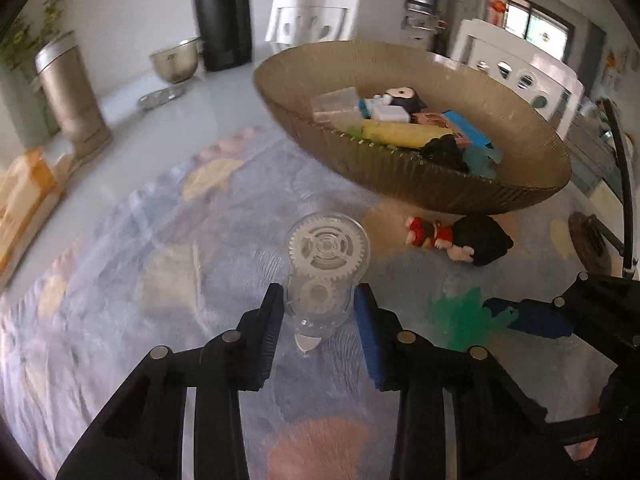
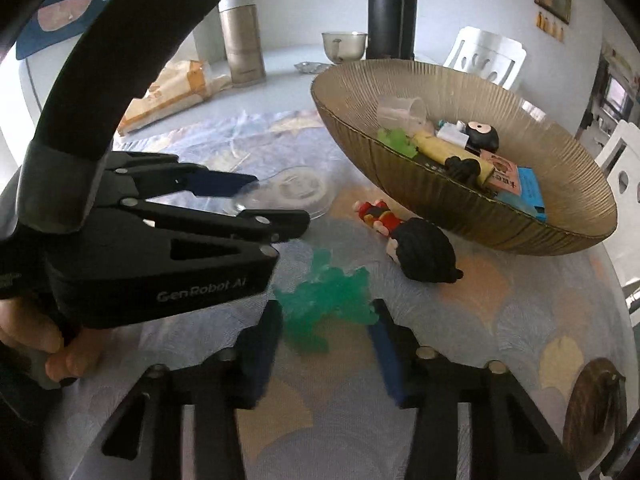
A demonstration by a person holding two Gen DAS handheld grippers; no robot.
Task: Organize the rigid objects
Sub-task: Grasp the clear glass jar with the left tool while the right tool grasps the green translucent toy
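A clear plastic case with white gears stands between my left gripper's pads, which press on both its sides; the right wrist view shows the same case in that gripper. My right gripper is shut on a translucent green toy lying on the patterned cloth, with the toy filling the gap between its fingers. The left wrist view shows this toy under the right gripper. A black-haired figurine in red lies beside the ribbed brown bowl, which holds several small items.
On the white table behind stand a metal canister, a steel bowl, a black column and a paper bag. A dark round coaster lies at the right. White chairs stand around. A hand holds the left gripper.
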